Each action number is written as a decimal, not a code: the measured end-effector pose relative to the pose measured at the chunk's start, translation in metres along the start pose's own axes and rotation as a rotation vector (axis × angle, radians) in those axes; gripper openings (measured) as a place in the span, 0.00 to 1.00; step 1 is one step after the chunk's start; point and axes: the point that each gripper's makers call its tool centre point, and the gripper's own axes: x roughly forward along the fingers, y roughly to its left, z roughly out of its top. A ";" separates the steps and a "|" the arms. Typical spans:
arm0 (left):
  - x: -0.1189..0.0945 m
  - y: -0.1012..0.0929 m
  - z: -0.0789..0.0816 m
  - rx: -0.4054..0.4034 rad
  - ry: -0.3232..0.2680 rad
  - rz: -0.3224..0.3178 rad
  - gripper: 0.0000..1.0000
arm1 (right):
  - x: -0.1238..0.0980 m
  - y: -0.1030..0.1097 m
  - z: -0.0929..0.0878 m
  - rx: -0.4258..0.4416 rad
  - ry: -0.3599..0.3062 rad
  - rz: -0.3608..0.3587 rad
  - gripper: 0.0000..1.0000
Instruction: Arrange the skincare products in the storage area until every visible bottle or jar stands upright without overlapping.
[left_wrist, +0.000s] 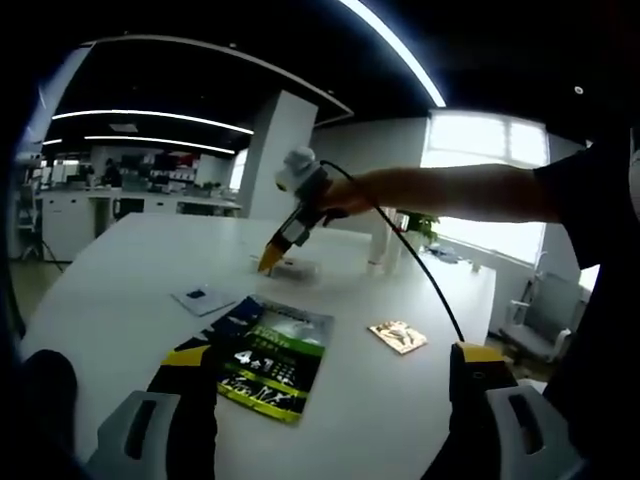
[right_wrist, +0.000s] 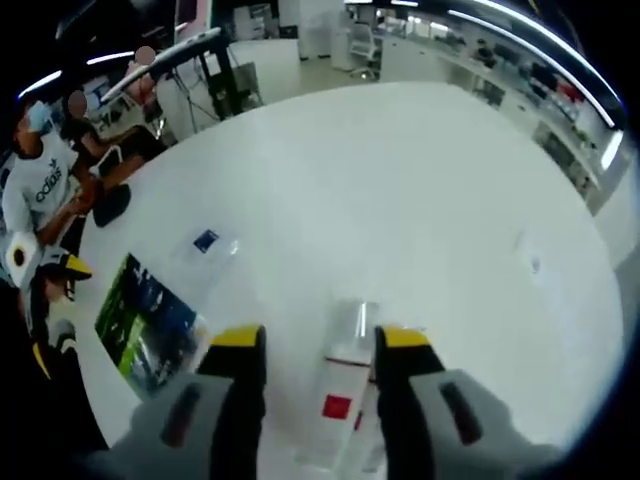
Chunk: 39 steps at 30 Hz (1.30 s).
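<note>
- In the left gripper view, the left gripper (left_wrist: 325, 400) rises from the bottom with its two yellow-tipped jaws spread wide apart and nothing between them; it is released.
- Between and just beyond these jaws lies a green and black booklet (left_wrist: 268, 360) flat on the white table (left_wrist: 120, 270).
- To the left of the booklet, near it, is a small flat packet with a dark square (left_wrist: 202, 298).
- To the right of the booklet lies a small orange-brown sachet (left_wrist: 398, 335), apart from it.
- Further back, a bare arm (left_wrist: 450, 190) holds the right gripper (left_wrist: 270, 262), its tip pointing down just above a clear item (left_wrist: 295, 268) on the table.
- In the right gripper view, at the left edge, people sit at the table's far rim (right_wrist: 150, 150).
- The same booklet (right_wrist: 145, 320) lies left of the jaws, and the blue-marked packet (right_wrist: 207, 242) above it.
- The right gripper (right_wrist: 318, 345) has its jaws apart, on both sides of a clear skincare tube (right_wrist: 340, 395) with a red mark, lying flat on the table; whether the jaws touch it I cannot tell.
</note>
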 end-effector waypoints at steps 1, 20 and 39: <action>0.000 0.000 0.000 -0.001 0.002 -0.001 0.99 | 0.000 0.000 0.000 -0.002 0.001 -0.002 0.42; 0.001 -0.001 -0.002 0.007 0.011 -0.008 0.96 | 0.009 -0.009 0.002 -0.022 0.035 -0.015 0.32; 0.004 0.004 0.003 -0.001 0.000 -0.010 0.95 | 0.018 -0.017 0.007 -0.044 0.129 -0.029 0.23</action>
